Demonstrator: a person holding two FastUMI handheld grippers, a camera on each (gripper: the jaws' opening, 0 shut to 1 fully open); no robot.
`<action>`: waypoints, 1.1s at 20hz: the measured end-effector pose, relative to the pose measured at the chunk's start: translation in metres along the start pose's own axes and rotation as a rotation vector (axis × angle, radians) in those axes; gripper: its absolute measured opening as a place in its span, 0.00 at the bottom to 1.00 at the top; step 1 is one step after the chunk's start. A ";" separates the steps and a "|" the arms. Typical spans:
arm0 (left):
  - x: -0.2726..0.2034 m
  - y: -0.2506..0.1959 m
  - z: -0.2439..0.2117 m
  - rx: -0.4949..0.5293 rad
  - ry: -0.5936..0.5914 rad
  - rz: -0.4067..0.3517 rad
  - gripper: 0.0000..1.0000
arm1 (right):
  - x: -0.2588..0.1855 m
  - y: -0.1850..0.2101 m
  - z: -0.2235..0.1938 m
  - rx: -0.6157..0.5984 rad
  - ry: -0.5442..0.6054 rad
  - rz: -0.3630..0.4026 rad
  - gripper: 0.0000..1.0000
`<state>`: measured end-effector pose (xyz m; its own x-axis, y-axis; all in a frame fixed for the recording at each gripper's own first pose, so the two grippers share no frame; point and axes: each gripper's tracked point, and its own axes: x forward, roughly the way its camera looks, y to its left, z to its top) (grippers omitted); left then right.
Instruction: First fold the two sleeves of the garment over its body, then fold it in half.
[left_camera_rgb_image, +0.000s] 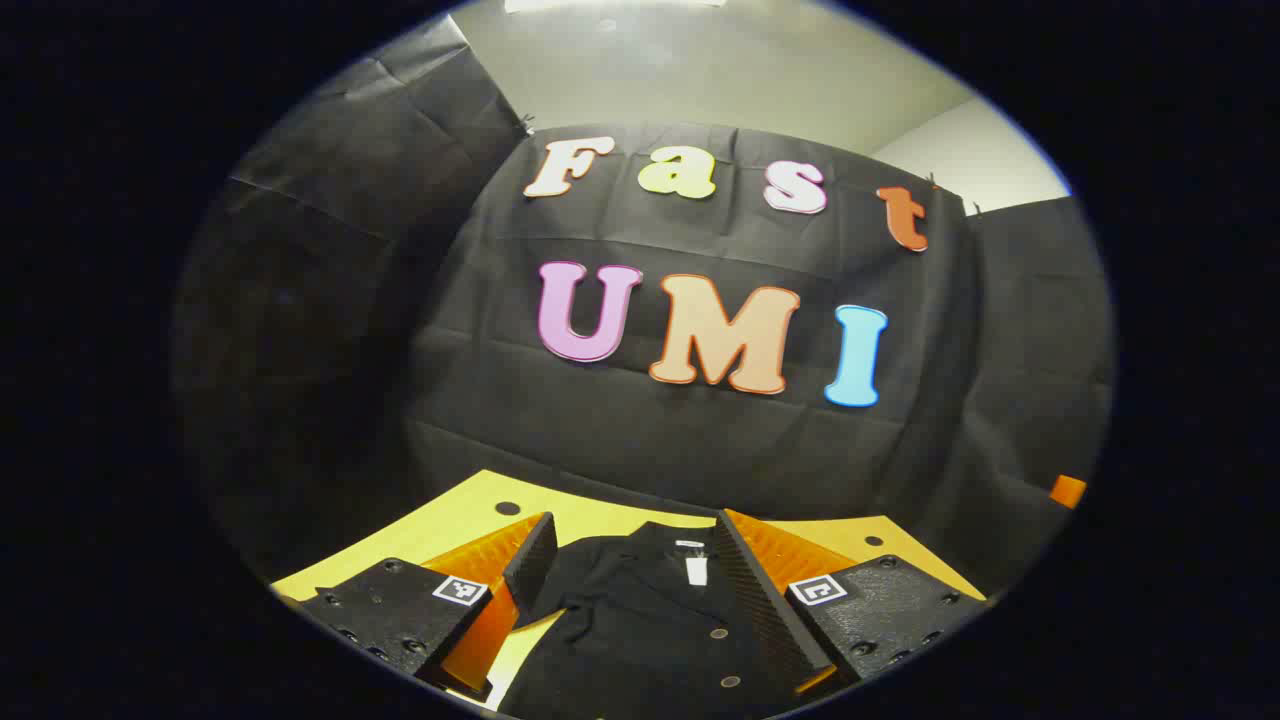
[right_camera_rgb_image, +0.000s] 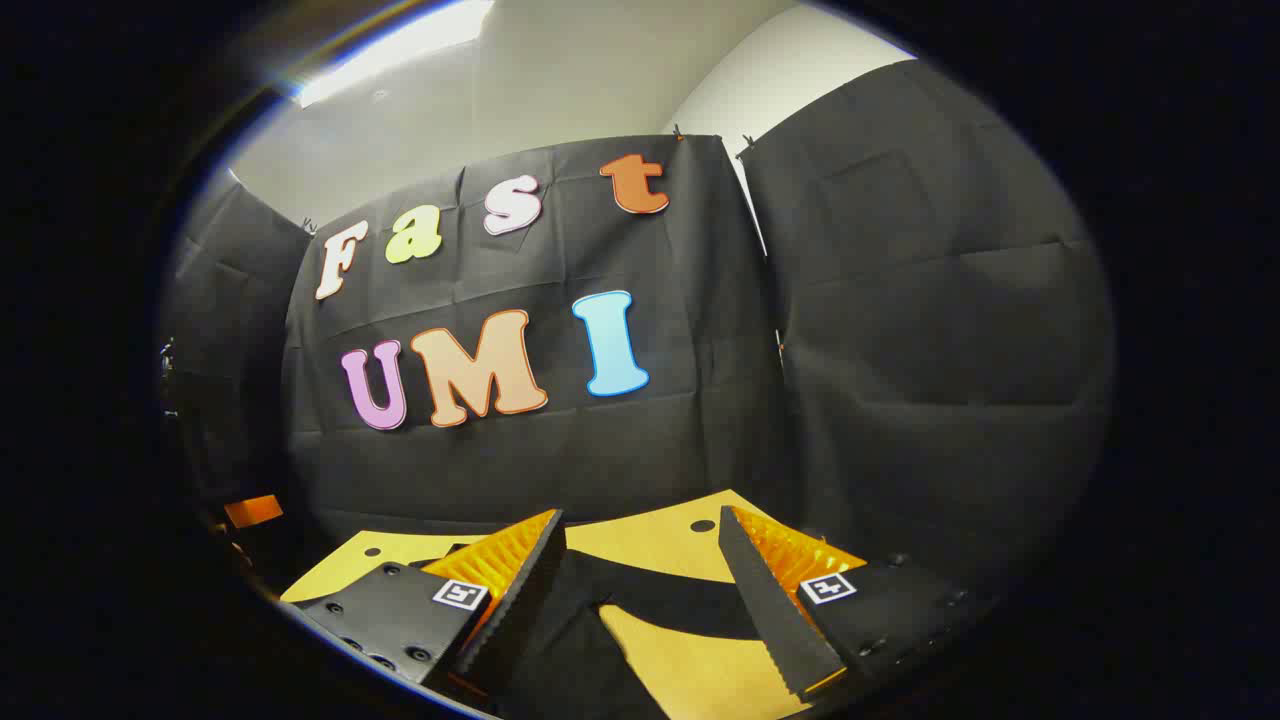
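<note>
A black button-front garment (left_camera_rgb_image: 650, 620) lies flat on the yellow table (left_camera_rgb_image: 470, 520), its collar with a white tag toward the far wall. My left gripper (left_camera_rgb_image: 632, 575) hangs open above the collar and chest, with the fingers (left_camera_rgb_image: 530, 565) wide apart and nothing between them. In the right gripper view, one black sleeve (right_camera_rgb_image: 680, 595) stretches across the yellow table (right_camera_rgb_image: 650, 545) toward the right, and the body (right_camera_rgb_image: 560, 650) lies at lower left. My right gripper (right_camera_rgb_image: 640, 590) stands open over that sleeve, with a finger (right_camera_rgb_image: 760, 600) on each side.
Black cloth walls close off the table at the back and sides. A small round hole (right_camera_rgb_image: 702, 525) marks the table top near its far edge. An orange object (left_camera_rgb_image: 1067, 490) sits at the far right, seen as an orange object (right_camera_rgb_image: 252, 510) at the left.
</note>
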<state>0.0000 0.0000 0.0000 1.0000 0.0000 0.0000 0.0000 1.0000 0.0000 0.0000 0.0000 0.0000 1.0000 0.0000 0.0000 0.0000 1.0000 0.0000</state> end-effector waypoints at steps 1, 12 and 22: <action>-0.002 0.005 0.001 0.002 -0.003 0.022 0.92 | 0.001 0.000 -0.002 0.002 0.007 0.000 0.97; -0.017 0.012 0.019 0.072 -0.050 0.069 0.92 | 0.032 -0.012 -0.006 0.015 0.044 0.015 0.94; -0.026 0.030 0.020 0.073 -0.061 0.157 0.92 | 0.047 -0.035 -0.014 -0.005 0.078 0.001 0.97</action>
<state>-0.0257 0.0304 0.0201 0.9858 0.1542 0.0668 -0.1586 0.9850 0.0673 0.0472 -0.0347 -0.0137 0.9970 0.0009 -0.0775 -0.0013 1.0000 -0.0049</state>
